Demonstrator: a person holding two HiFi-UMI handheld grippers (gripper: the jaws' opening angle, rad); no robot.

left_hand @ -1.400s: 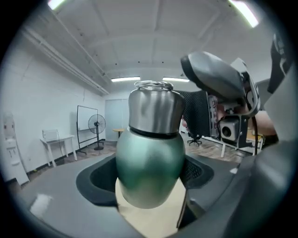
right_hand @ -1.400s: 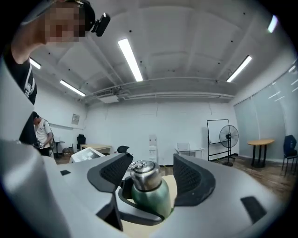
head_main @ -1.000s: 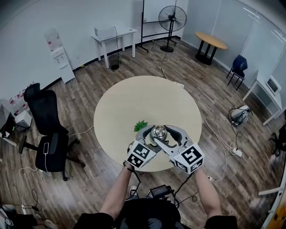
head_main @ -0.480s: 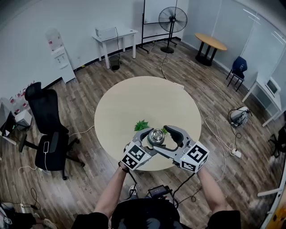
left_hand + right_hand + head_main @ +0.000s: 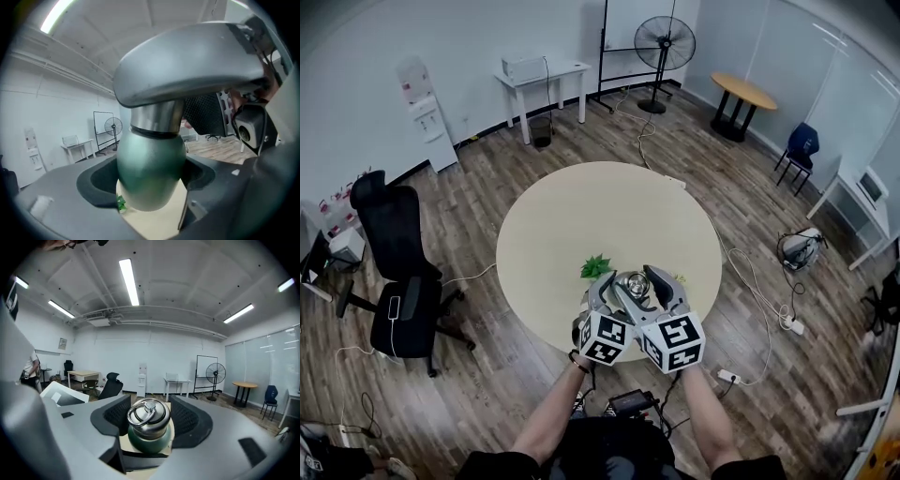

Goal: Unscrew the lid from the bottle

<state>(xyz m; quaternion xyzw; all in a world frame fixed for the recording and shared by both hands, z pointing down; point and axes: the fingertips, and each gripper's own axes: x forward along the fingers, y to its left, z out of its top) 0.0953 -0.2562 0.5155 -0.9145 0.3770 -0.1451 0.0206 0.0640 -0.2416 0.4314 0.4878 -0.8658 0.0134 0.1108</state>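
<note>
While clamping bottle [image 5: 146, 440] body w/ left gripper [image 5: 148, 183] to stop spin, just above table [image 5: 581, 216] near edge, closing right gripper [image 5: 642, 283] jaws round lid [image 5: 149, 414], not quite biting yet; prob setting up a twist.

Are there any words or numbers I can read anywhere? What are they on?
No readable words or numbers anywhere.
On the black-and-white marker cubes: square patterns only, no letters.
On the green metal bottle: no print visible.
On the white water dispenser: red patch, too small to read.
</note>
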